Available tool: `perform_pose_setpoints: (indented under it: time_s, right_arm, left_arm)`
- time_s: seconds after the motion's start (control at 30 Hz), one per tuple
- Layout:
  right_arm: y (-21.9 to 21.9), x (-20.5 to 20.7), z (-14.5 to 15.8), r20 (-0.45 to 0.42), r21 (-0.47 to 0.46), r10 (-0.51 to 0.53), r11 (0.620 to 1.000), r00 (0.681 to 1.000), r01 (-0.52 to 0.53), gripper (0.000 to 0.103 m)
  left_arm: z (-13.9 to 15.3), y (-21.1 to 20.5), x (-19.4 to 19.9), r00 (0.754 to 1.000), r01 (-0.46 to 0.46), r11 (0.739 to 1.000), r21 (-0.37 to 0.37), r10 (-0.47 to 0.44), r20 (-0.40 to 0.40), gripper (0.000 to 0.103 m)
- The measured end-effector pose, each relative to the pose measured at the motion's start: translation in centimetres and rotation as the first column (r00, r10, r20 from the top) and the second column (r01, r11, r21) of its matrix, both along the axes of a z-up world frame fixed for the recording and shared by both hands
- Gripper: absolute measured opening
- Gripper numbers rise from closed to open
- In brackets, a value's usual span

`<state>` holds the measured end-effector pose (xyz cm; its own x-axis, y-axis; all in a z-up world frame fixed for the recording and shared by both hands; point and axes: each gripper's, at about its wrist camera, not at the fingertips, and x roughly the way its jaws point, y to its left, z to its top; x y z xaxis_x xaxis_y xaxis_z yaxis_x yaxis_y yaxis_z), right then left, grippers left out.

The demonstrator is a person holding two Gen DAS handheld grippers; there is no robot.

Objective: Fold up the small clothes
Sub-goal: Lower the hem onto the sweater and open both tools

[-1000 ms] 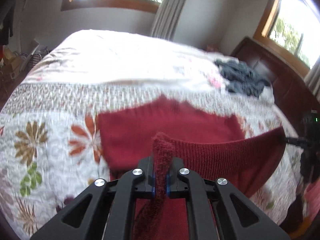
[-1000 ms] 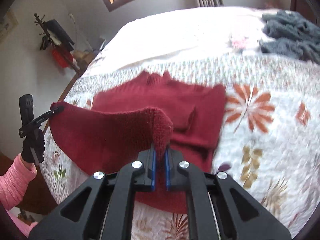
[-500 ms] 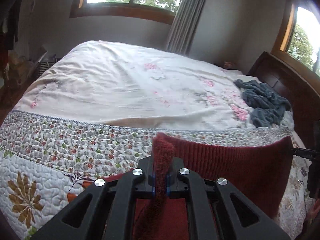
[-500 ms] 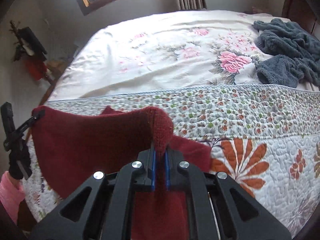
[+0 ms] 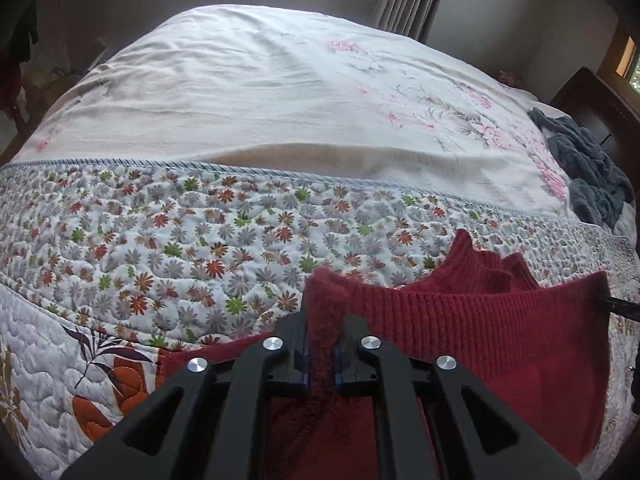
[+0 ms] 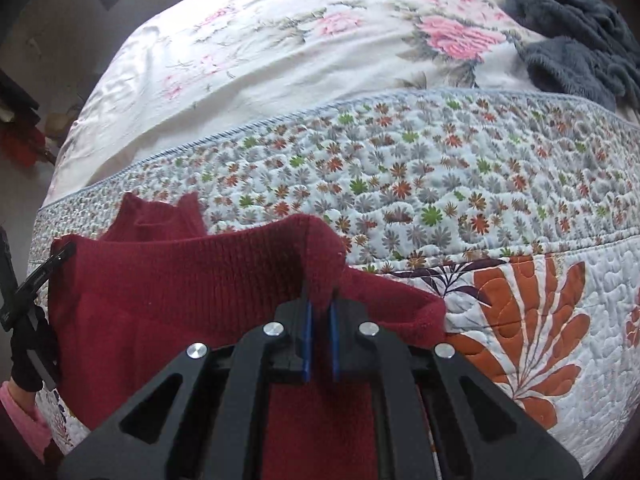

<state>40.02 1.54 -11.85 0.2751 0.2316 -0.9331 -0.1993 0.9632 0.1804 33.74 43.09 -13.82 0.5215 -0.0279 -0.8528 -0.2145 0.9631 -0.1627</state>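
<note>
Currently mid-fold. Left claw clenched on one corner of the red knit sweater; right claw clenched on the other corner, blue pads pinching a bunched tuft of knit. Ribbed hem stretched level between the two, likely to keep the edge straight so it lands square rather than bunched. Held edge raised just above the rest of the sweater, which lies on the floral quilt at the near edge of the bed. Collar poking out just past the carried hem, so bottom-to-top fold looks nearly closed; probably only lowering and releasing left. Pink sleeve visible at lower left of right view, behind the left tool. Risk: soft knit sagging in the middle, hem landing skewed. Farther back, white rose-print sheet beyond the quilt border. Grey fuzzy garment crumpled near the dark headboard, well apart, presumably next in queue.
</note>
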Motion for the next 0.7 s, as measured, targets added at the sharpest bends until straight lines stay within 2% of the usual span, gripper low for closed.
perform_pose_setpoints:
  time_s: [0.1, 0.17, 0.27, 0.3, 0.37, 0.4, 0.43, 0.5, 0.57, 0.63, 0.7]
  right_arm:
    - [-0.1, 0.4, -1.8, -0.037, -0.015, -0.024, 1.0, 0.999, 0.024, 0.006]
    - [-0.2, 0.4, -2.9, -0.056, -0.019, -0.036, 0.999, 0.998, 0.035, 0.007]
    - [-0.3, 0.4, -3.4, -0.065, -0.015, -0.049, 0.999, 0.997, 0.049, 0.007]
    - [-0.3, 0.2, -3.2, -0.065, -0.01, -0.048, 0.999, 0.997, 0.048, 0.011]
    - [-0.6, -0.1, -2.2, -0.059, -0.008, -0.049, 0.999, 0.997, 0.049, 0.019]
    - [-1.0, -0.4, -1.5, -0.045, -0.004, -0.054, 0.999, 0.998, 0.054, 0.028]
    - [-1.6, -0.8, -0.4, -0.02, 0.012, -0.062, 0.998, 0.998, 0.062, 0.033]
    - [-3.0, -1.9, 1.5, 0.005, 0.065, -0.068, 0.996, 0.998, 0.068, 0.034]
    - [-4.2, -3.7, 3.0, 0.018, 0.099, -0.054, 0.994, 0.998, 0.052, 0.034]
    - [-5.2, -6.3, 4.2, 0.029, 0.102, -0.019, 0.995, 0.999, 0.016, 0.035]
    - [-6.3, -9.3, 4.5, 0.022, 0.107, 0.013, 0.994, 1.0, -0.015, 0.039]
  left_arm:
    - [-1.2, 0.5, 0.4, 0.999, -0.027, 1.0, -0.012, 0.027, -0.033, 0.016]
    - [-1.4, 1.0, 0.5, 0.998, -0.056, 0.998, -0.02, 0.055, -0.042, 0.027]
    - [-1.2, 1.9, 0.3, 0.995, -0.09, 0.995, -0.042, 0.088, -0.047, 0.038]
    - [-0.9, 2.2, 0.2, 0.994, -0.099, 0.994, -0.044, 0.097, -0.045, 0.038]
    - [0.0, 3.1, -0.4, 0.992, -0.125, 0.991, -0.046, 0.123, -0.036, 0.039]
    - [0.9, 3.7, -0.9, 0.99, -0.143, 0.988, -0.056, 0.143, -0.012, 0.039]
    - [1.9, 4.2, -1.4, 0.987, -0.162, 0.985, -0.056, 0.162, 0.009, 0.039]
    - [4.5, 4.8, -2.8, 0.981, -0.177, 0.983, -0.049, 0.18, 0.066, 0.04]
    - [6.7, 4.4, -4.5, 0.981, -0.158, 0.987, -0.001, 0.158, 0.11, 0.043]
    - [8.4, 3.2, -7.1, 0.985, -0.111, 0.994, 0.018, 0.107, 0.137, 0.048]
    - [9.0, 1.3, -9.7, 0.991, -0.045, 0.999, 0.003, 0.044, 0.128, 0.049]
